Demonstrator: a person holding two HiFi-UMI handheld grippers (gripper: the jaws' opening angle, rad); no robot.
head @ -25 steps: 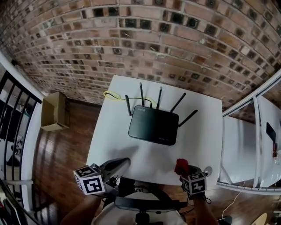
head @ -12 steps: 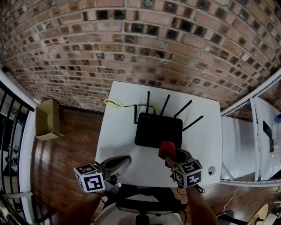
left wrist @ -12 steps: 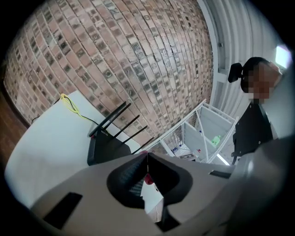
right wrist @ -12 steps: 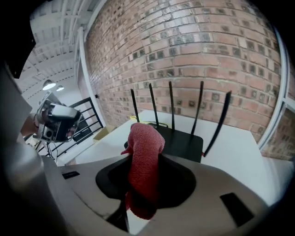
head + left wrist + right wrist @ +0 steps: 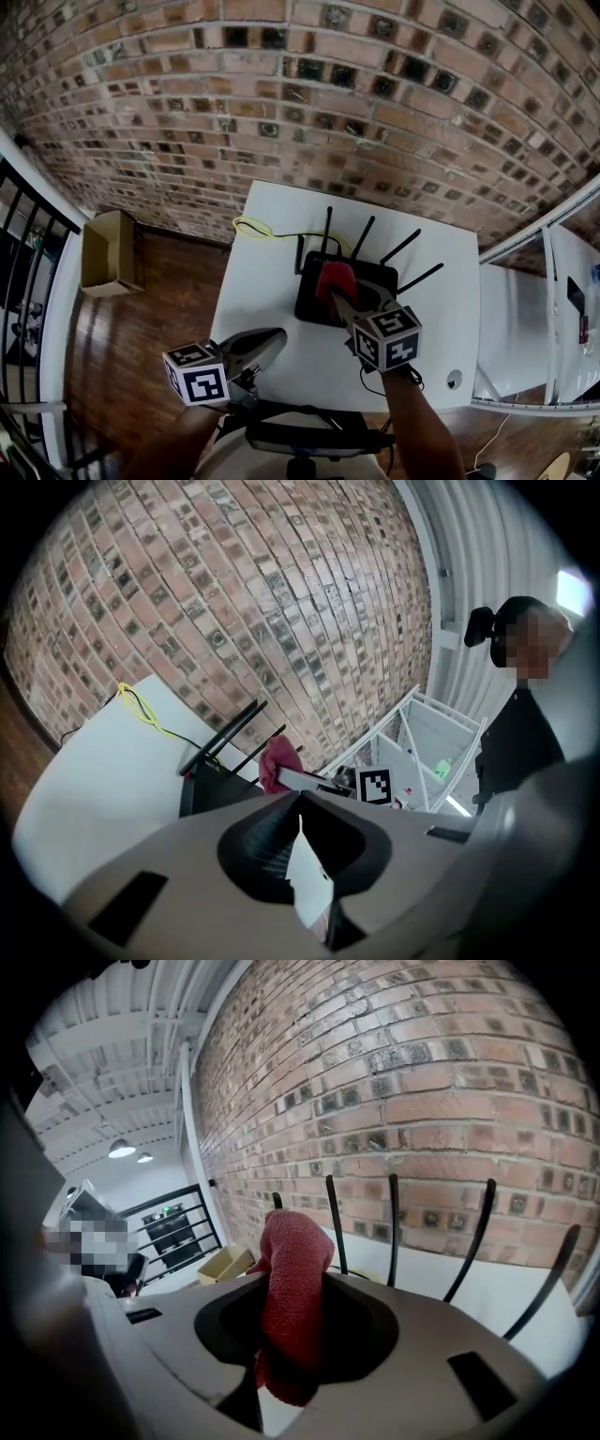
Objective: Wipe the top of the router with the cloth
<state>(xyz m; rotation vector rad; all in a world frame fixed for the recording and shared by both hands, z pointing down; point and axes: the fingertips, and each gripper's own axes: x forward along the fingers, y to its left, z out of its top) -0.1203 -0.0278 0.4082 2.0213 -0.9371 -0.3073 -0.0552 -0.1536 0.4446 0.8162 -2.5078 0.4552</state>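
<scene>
1. Head view, far left: a cardboard box (image 5: 106, 253) sits on the wooden floor (image 5: 141, 319) beside the white table (image 5: 258, 291).
2. The left gripper (image 5: 272, 337) hangs over the table's near left corner, well apart from the router. The left gripper view shows its jaws closed tip to tip with nothing between them.
3. A yellow cable (image 5: 253, 228) lies looped on the table's far left corner and runs toward the router's back.
4. The black router (image 5: 378, 278) lies near the table's middle, toward the brick wall (image 5: 300, 112), with its five antennas raised.
5. The right gripper (image 5: 339, 294) reaches over the router from the near side. Its jaws are clamped on the red cloth (image 5: 335, 277), which bulges past the tips in the right gripper view. The cloth is over the router's top, left of centre; whether it touches cannot be told.
</scene>
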